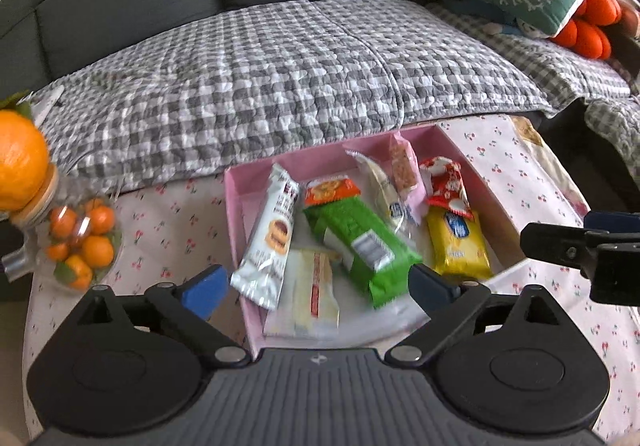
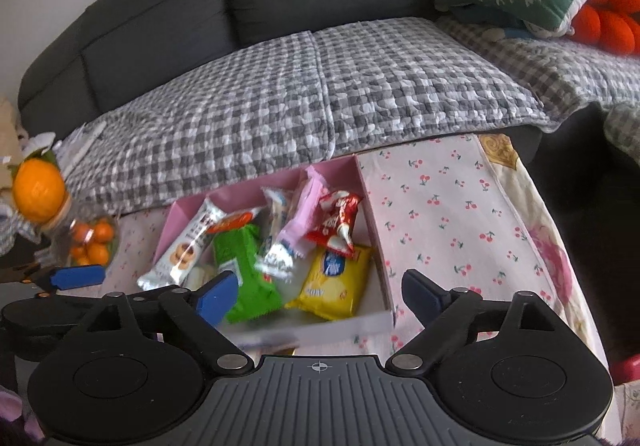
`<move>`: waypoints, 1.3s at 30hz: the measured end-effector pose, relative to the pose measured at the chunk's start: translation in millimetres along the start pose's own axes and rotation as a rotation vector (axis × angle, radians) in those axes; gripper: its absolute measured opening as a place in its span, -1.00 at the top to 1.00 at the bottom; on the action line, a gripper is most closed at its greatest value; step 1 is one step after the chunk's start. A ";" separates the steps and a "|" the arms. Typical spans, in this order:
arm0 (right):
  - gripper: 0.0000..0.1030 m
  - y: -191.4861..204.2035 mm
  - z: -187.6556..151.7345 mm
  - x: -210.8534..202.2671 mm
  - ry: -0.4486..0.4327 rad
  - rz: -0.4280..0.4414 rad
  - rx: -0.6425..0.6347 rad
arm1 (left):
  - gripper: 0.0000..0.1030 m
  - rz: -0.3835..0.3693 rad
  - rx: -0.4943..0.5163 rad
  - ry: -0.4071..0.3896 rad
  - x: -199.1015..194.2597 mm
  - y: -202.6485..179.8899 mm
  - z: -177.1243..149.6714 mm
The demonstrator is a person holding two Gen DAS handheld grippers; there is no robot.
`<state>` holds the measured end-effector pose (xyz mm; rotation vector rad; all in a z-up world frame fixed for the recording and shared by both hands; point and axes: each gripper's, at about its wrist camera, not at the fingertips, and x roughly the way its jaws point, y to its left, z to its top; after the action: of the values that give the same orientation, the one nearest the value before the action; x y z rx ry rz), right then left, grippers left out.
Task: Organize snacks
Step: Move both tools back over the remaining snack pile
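Both grippers — left [image 1: 318, 284], right [image 2: 320, 288] — spread wide, empty; green pack [image 1: 356, 246] at 12 o'clock could get bumped out of pink box [image 1: 236, 201].

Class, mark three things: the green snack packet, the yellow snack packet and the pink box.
green snack packet [image 1: 356, 246], left wrist view, middle of wrapper.
yellow snack packet [image 2: 334, 282], right wrist view, front face.
pink box [image 1: 236, 213], left wrist view, left wall.

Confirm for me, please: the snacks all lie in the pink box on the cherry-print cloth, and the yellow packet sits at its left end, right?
Not quite: the yellow packet sits at the right end of the pink box, as the left wrist view shows. The rest stands.
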<state>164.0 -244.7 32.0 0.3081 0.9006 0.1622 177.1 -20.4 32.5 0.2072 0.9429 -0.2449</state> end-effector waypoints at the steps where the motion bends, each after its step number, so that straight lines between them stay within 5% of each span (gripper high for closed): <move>1: -0.78 1.6 -3.4 -2.2 0.003 0.000 -0.008 | -0.94 0.005 -0.002 -0.003 -2.5 1.0 -4.0; 20: -0.86 20.8 -55.7 -5.0 0.047 0.009 -0.156 | -0.98 -0.041 -0.086 -0.017 -19.0 17.3 -74.2; 39: -0.86 8.3 -120.6 22.2 0.189 0.091 -0.577 | -0.98 -0.135 -0.051 -0.075 -3.3 13.7 -130.6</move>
<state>82.3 -207.5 -51.8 -0.2072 0.9854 0.5298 78.6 29.7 -38.5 0.0865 0.8889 -0.3502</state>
